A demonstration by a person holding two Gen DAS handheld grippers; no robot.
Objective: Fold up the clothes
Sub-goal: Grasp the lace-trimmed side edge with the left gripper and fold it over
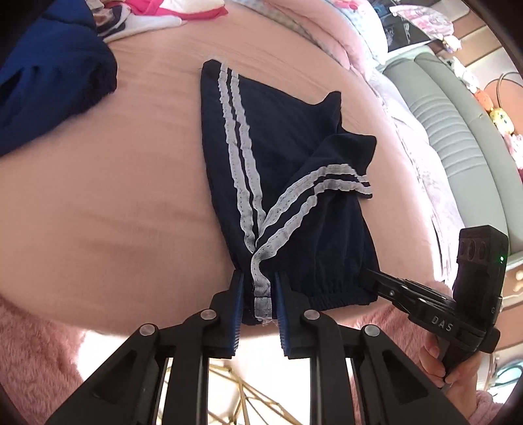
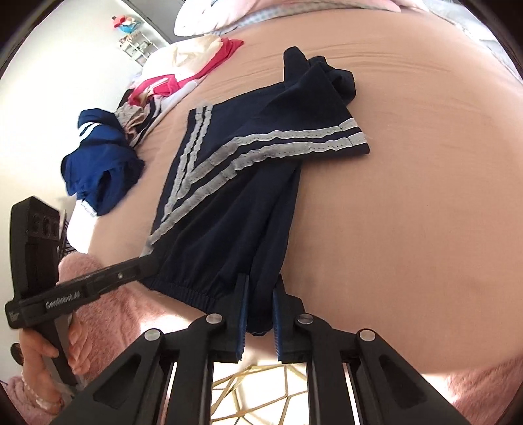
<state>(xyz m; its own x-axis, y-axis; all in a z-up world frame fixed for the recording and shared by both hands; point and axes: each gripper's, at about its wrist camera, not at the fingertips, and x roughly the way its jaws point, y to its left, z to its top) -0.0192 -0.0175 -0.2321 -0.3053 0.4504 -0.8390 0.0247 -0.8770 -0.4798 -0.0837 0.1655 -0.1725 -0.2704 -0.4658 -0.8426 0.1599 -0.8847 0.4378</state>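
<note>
Navy shorts (image 1: 287,183) with two white side stripes lie on the pink bed sheet (image 1: 114,183), one leg folded over the other. My left gripper (image 1: 260,278) is shut on the waistband at the striped side seam. My right gripper (image 2: 260,281) is shut on the waistband at the other end; it also shows in the left wrist view (image 1: 369,278). The shorts (image 2: 248,196) and the left gripper (image 2: 148,261) show in the right wrist view too. The waistband hangs at the bed's near edge.
A blue garment (image 1: 49,85) lies on the bed to the left, also in the right wrist view (image 2: 101,166). Pink and white clothes (image 2: 183,75) are piled at the far side. A pink quilt (image 1: 327,29) and a grey headboard (image 1: 457,130) lie to the right.
</note>
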